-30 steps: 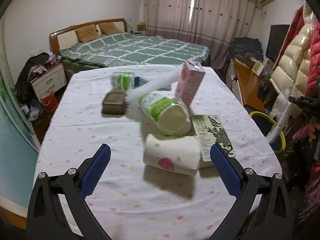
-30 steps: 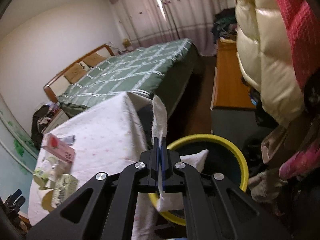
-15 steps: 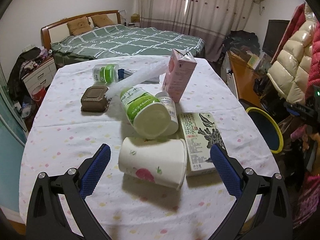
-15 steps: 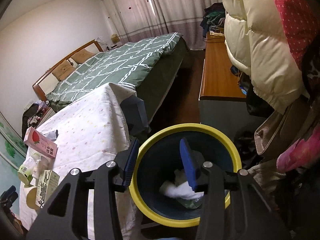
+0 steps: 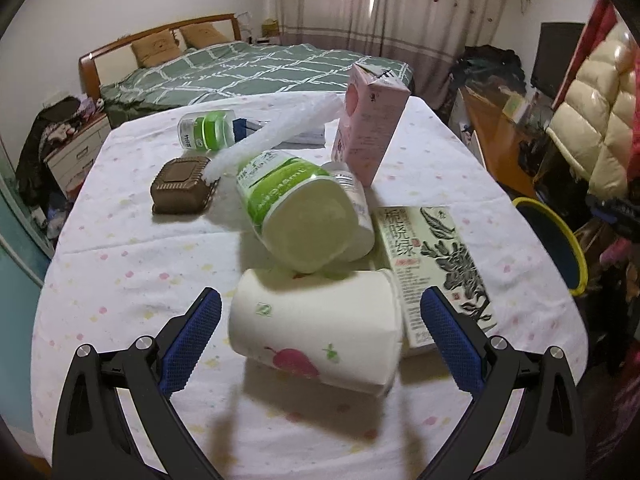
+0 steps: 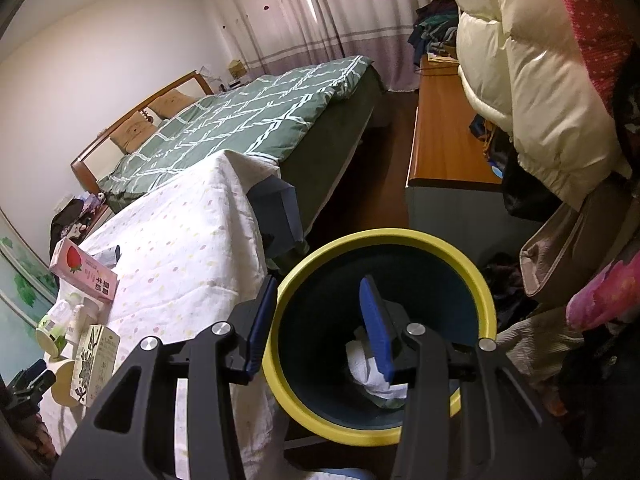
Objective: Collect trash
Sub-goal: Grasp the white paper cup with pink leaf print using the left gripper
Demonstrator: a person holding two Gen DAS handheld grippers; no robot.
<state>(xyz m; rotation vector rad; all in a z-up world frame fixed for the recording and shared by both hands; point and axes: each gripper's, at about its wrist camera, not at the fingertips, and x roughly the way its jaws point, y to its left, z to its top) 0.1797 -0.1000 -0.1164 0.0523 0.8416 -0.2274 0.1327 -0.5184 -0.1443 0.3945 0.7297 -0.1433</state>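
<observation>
My left gripper (image 5: pixel 320 332) is open, its blue pads on either side of a white paper cup (image 5: pixel 316 330) lying on its side on the table. Behind the cup lie a green-labelled jar (image 5: pixel 298 216), a green tea carton (image 5: pixel 434 264), a pink strawberry milk carton (image 5: pixel 368 124), a brown tray (image 5: pixel 182 192), a white foam strip (image 5: pixel 276 132) and a small green bottle (image 5: pixel 206 130). My right gripper (image 6: pixel 320 326) is open and empty above the yellow-rimmed bin (image 6: pixel 380 248), where a white tissue (image 6: pixel 372 374) lies at the bottom.
The table (image 5: pixel 120 256) has a dotted white cloth. The bin (image 5: pixel 560 248) stands on the floor off its right edge. A bed (image 5: pixel 248 68) is behind the table, a wooden cabinet (image 6: pixel 444 152) and hanging coats (image 6: pixel 532 80) to the right.
My right gripper opened and dropped the white tissue into the bin. My left gripper moved forward and down, closer around the paper cup.
</observation>
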